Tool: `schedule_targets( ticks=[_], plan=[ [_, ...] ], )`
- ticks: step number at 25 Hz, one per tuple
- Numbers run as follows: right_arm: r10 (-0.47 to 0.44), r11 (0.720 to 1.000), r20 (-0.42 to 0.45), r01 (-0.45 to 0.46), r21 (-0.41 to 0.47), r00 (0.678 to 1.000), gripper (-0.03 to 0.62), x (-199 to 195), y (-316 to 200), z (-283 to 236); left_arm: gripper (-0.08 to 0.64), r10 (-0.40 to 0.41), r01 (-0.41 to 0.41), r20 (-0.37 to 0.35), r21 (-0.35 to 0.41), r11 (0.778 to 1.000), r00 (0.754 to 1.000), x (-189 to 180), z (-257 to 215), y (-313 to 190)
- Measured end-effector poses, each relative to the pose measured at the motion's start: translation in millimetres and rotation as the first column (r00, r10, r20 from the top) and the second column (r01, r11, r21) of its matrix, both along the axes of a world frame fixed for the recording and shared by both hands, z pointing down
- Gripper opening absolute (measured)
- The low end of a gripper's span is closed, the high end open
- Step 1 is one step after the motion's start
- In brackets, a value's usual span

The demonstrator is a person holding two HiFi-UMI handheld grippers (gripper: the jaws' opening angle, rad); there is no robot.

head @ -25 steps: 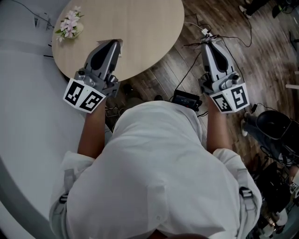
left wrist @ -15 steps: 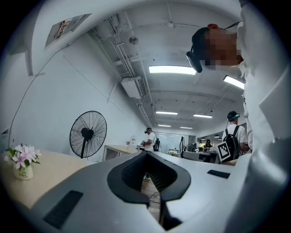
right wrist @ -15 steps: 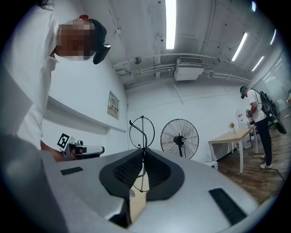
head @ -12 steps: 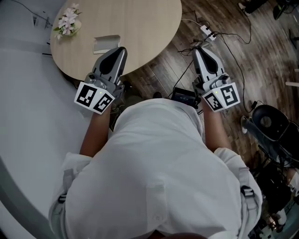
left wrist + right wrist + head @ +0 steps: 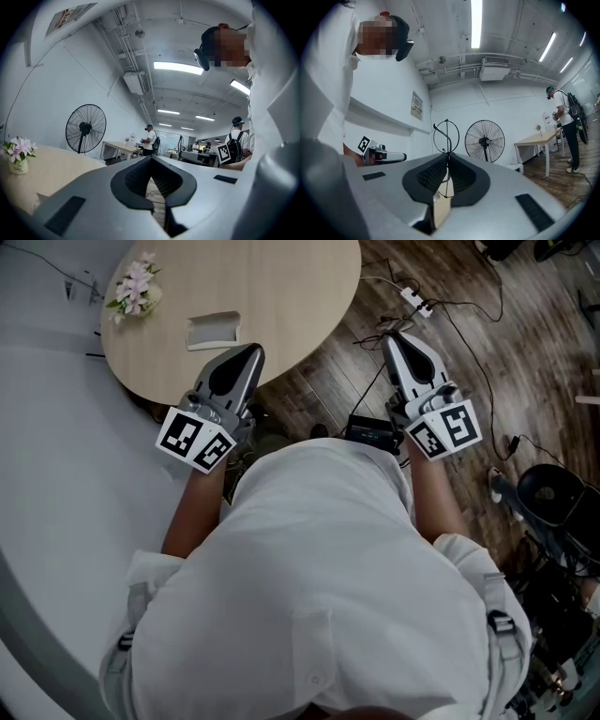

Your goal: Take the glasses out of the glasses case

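The grey glasses case [image 5: 214, 330] lies on the round wooden table [image 5: 281, 296], clear of both grippers. My left gripper [image 5: 249, 352] hovers over the table's near edge, just below the case; in the left gripper view its jaws [image 5: 150, 161] meet at the tips with nothing between them. My right gripper [image 5: 395, 337] is off the table, above the wooden floor. In the right gripper view it [image 5: 448, 157] is shut on the thin wire-framed glasses [image 5: 448, 140], whose round rim stands up above the jaws.
A small vase of pink flowers [image 5: 134, 289] sits at the table's left edge. A power strip with cables [image 5: 417, 304] and a black box [image 5: 373, 435] lie on the floor. Standing fans [image 5: 485, 140], tables and other people are farther off.
Both grippers have drawn back toward my body. The left gripper has come off the case, which now shows uncovered on the table. The right gripper has shifted slightly left.
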State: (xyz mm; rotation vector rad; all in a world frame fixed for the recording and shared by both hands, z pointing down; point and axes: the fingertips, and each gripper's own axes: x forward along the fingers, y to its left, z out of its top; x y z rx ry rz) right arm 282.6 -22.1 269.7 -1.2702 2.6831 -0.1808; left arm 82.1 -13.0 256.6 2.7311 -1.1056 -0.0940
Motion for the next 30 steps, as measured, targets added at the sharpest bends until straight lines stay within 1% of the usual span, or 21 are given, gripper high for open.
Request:
schedule_targets(
  ticks=[6, 13, 21, 30],
  plan=[
    [0.011, 1.0, 0.002, -0.011, -0.006, 1.0, 0.031, 3, 8, 2, 0.012, 0.014, -0.014, -0.013, -0.019, 1.0, 1.0, 4, 5, 5],
    [0.023, 1.0, 0.007, -0.023, -0.014, 1.0, 0.031, 6, 11, 7, 0.012, 0.01, -0.011, -0.019, -0.034, 0.999, 1.0, 5, 11, 7],
    [0.021, 1.0, 0.003, -0.021, -0.019, 1.0, 0.031, 3, 6, 7, 0.012, 0.007, -0.008, -0.023, -0.051, 0.999, 1.0, -2, 13, 2],
    [0.043, 0.999, 0.001, -0.043, -0.033, 0.999, 0.031, 8, -4, 15, 0.012, 0.016, -0.018, -0.032, -0.07, 0.997, 0.999, 0, 23, -10]
  ],
)
